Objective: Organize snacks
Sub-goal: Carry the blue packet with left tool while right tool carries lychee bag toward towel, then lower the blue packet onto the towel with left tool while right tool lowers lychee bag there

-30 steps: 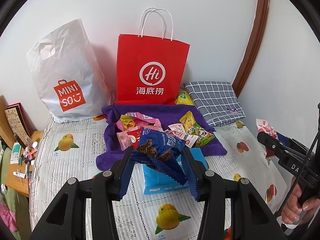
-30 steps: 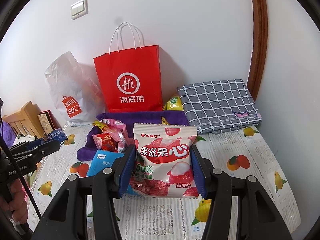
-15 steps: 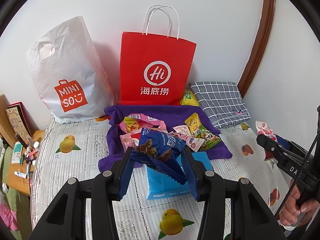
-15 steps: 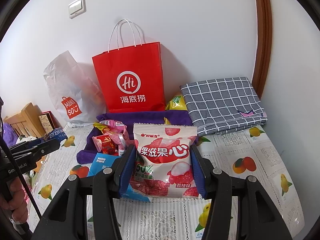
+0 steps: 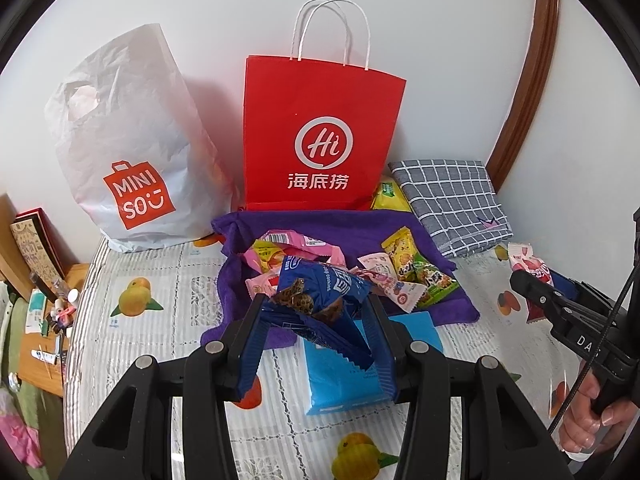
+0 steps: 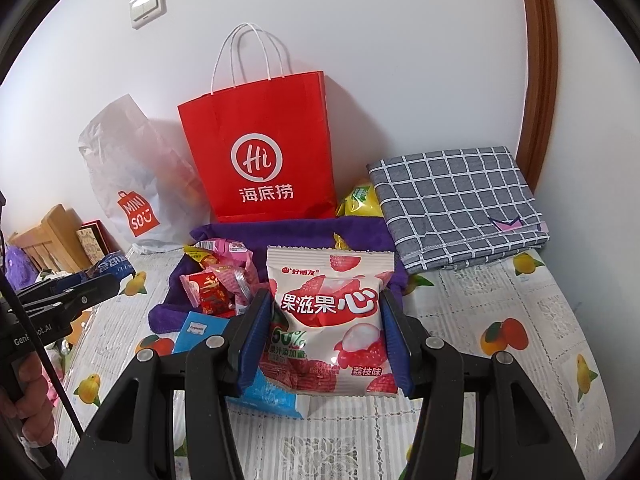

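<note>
My left gripper [image 5: 316, 312] is shut on a dark blue cookie packet [image 5: 320, 292] and holds it above the bed. My right gripper [image 6: 326, 320] is shut on a white and pink lychee jelly bag [image 6: 326, 320], held upright above the bed. Several loose snack packets [image 5: 404, 276] lie on a purple towel [image 5: 320, 228] ahead. A red paper bag [image 5: 320, 136] with white handles and a white MINISO plastic bag [image 5: 132, 148] stand against the wall behind the towel. The red bag [image 6: 260, 152] also shows in the right wrist view.
A light blue packet [image 5: 340, 376] lies on the fruit-print sheet [image 5: 160, 280] under my left gripper. A folded grey checked cloth [image 6: 456, 204] lies at the back right, a yellow bag [image 6: 360, 200] beside it. A wooden bedside table [image 5: 44, 320] with small items stands left.
Both grippers have moved a little forward towards the bags, each still holding its packet. The red bag and the MINISO bag look larger now.
</note>
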A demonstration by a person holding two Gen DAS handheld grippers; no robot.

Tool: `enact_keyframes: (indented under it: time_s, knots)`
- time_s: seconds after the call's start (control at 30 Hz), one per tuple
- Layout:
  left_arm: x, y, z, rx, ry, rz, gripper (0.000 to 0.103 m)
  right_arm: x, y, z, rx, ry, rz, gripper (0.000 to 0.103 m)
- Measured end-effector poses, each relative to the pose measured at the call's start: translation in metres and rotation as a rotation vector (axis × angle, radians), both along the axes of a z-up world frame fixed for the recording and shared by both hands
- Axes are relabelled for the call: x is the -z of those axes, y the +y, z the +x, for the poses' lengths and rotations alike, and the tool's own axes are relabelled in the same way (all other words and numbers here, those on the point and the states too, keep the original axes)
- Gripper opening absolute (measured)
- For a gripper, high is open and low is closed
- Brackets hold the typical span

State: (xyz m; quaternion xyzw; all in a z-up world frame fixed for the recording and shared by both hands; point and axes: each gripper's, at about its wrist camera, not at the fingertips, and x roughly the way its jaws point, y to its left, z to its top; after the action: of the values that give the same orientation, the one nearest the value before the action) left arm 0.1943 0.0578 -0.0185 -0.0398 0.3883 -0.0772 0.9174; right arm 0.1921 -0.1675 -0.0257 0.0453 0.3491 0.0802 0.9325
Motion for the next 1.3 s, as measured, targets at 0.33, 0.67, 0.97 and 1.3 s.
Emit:
enact_keyframes:
  time_s: [0.33,0.67,0.97,1.3]
  knots:
    - [0.012,0.007,0.023,-0.007,0.025,-0.001,0.045,0.014,0.006,0.024,-0.001,0.022,-0.011,0.053]
    - [0.018,0.009,0.046,-0.003,0.033,0.016,0.045,0.023,0.011,0.049,0.002,0.031,-0.003,0.053]
    - [0.023,0.01,0.065,-0.009,0.039,0.02,0.045,0.03,0.015,0.072,-0.013,0.038,-0.004,0.053]
    - [0.027,0.008,0.079,-0.003,0.046,0.031,0.045,0.032,0.017,0.091,-0.009,0.035,0.002,0.053]
